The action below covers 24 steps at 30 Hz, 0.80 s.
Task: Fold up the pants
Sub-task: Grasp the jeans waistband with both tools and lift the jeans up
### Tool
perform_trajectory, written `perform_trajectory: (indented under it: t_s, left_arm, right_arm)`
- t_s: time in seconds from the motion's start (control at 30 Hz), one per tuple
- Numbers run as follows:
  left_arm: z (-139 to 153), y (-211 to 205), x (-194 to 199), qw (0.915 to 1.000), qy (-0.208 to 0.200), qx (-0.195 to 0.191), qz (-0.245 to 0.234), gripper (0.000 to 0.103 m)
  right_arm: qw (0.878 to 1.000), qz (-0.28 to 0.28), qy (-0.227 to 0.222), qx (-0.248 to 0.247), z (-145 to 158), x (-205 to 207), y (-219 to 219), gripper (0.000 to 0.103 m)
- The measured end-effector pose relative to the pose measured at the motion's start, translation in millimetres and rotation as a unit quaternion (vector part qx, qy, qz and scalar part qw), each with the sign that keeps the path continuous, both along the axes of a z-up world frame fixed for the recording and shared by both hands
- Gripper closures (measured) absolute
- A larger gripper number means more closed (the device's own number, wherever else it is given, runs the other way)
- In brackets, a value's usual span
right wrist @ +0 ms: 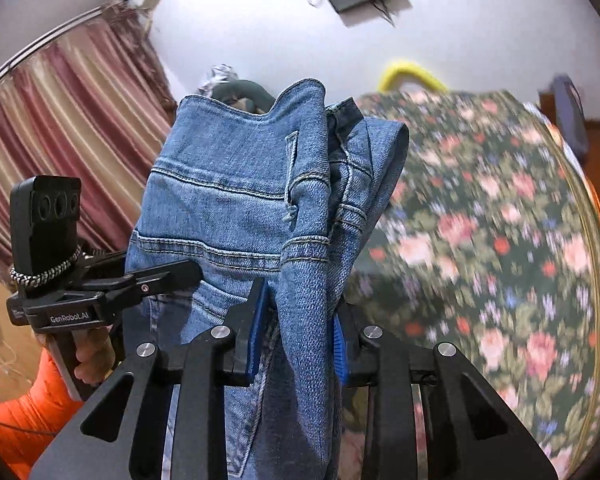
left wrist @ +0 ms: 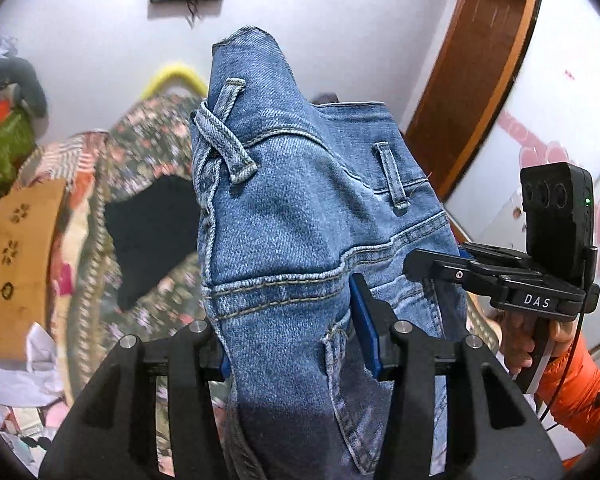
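jeans point(left wrist: 300, 208): blue denim, held up in the air above the floral bed point(right wrist: 500, 220), waistband end up, belt loops showing
left gripper point(left wrist: 296, 344): jaws closed on jeans near the seam below the waistband
right gripper point(right wrist: 298, 332): jaws clamped on a bunched fold of jeans, just beside the left gripper
bed: below and behind jeans, blurred

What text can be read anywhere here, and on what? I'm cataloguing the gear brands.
"DAS": white letters on the body of the right tongs, seen from the left wrist.
"GenRobot.AI": on the body of the left tongs, seen from the right wrist.
A small label left of "GenRobot.AI": too small to read.
The jeans show no text.
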<state>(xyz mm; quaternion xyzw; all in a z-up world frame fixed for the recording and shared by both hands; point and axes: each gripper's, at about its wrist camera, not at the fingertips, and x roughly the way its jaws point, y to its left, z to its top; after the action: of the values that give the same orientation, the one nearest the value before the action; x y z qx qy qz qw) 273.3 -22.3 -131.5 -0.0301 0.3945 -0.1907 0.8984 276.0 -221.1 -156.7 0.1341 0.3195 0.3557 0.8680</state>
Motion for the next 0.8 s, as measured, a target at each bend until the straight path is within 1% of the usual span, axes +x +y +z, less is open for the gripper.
perform_trajectory:
  t_s: [0.13,0.27,0.4,0.53,0.6,0.63,0.73,0.8]
  left_arm:
    - [17.0,29.1,9.5,0.9993,-0.028,-0.007,0.023,0.055]
    - [26.8,57.0,28.4,0.9981,-0.042,-0.013,0.043,0.055]
    - [28.8,82.0,53.9,0.9969,-0.045,-0.016,0.062,0.055]
    - [15.3,105.8,90.5,0.9951,-0.031,-0.026,0.090,0.055]
    - [7.1,112.8,106.5,0.9946,-0.028,-0.024,0.097,0.055]
    - [-0.5,118.1,119.6,0.9942,-0.023,-0.025,0.102,0.055]
    - [-20.7,129.2,150.5,0.9938,-0.007,-0.033,0.106,0.055]
    - [-40.7,135.9,176.2,0.9936,0.009,-0.037,0.106,0.055]
  right_arm:
    - [0.999,0.017,-0.032,-0.012,23.8,19.4,23.7,0.078]
    - [0.998,0.030,-0.056,-0.023,37.5,42.9,47.7,0.078]
    - [0.997,0.040,-0.059,-0.027,39.8,75.6,70.3,0.078]
    - [0.997,0.047,-0.050,-0.037,28.3,118.0,94.6,0.078]
    - [0.997,0.047,-0.045,-0.042,23.1,132.8,102.6,0.078]
    - [0.997,0.045,-0.039,-0.046,16.6,147.2,108.1,0.079]
    - [0.997,0.041,-0.026,-0.054,1.9,173.9,118.2,0.079]
    - [0.997,0.040,-0.016,-0.061,-9.0,192.7,123.7,0.079]
